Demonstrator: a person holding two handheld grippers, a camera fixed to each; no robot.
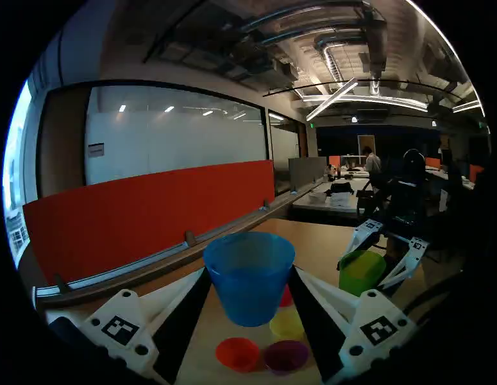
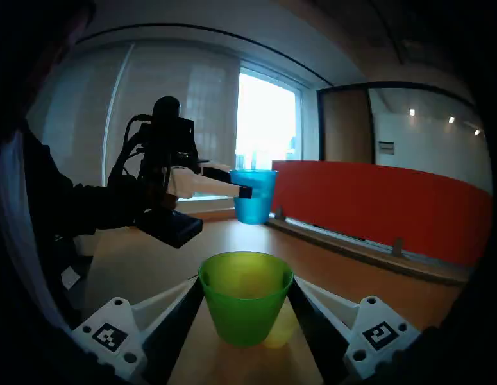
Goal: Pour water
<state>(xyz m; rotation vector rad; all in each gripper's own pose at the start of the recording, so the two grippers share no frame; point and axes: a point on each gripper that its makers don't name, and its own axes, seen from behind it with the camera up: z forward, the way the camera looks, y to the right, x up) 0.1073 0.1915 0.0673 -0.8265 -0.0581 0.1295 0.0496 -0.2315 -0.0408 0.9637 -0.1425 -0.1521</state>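
The translucent blue plastic cup [image 1: 249, 277] was up off the table and upright, pinched at its sides between both fingers of the left gripper [image 1: 249, 282], and that was the one to watch. Whether it carried water, the pictures could not say; its wall was too cloudy to read a level. Off to the right and farther away was its partner, the translucent green plastic cup [image 1: 362, 271], squeezed the same way between both fingers of the right gripper [image 2: 246, 292]. Its mouth was open to the ceiling, low over the pale wooden table [image 2: 139, 269]; touching the wood or not, hard to call.

The two cups were well apart, so that gap had to be closed before any tilt. Tip the blue cup too early or too fast and the stream would likely have missed the green rim and hit the wood. Both cups tapered toward the base, so a smooth wall could have slid through the fingers mid-tilt. A knock of rim on rim could have twisted the green cup in its grip.

Near, under the blue cup, lay a small orange plastic cup [image 1: 237, 353], a purple one [image 1: 286, 356], a yellow one [image 1: 287, 323] and a red one [image 1: 286, 296]; any drip would have landed among them. Far left ran the orange partition panel [image 1: 152, 212].
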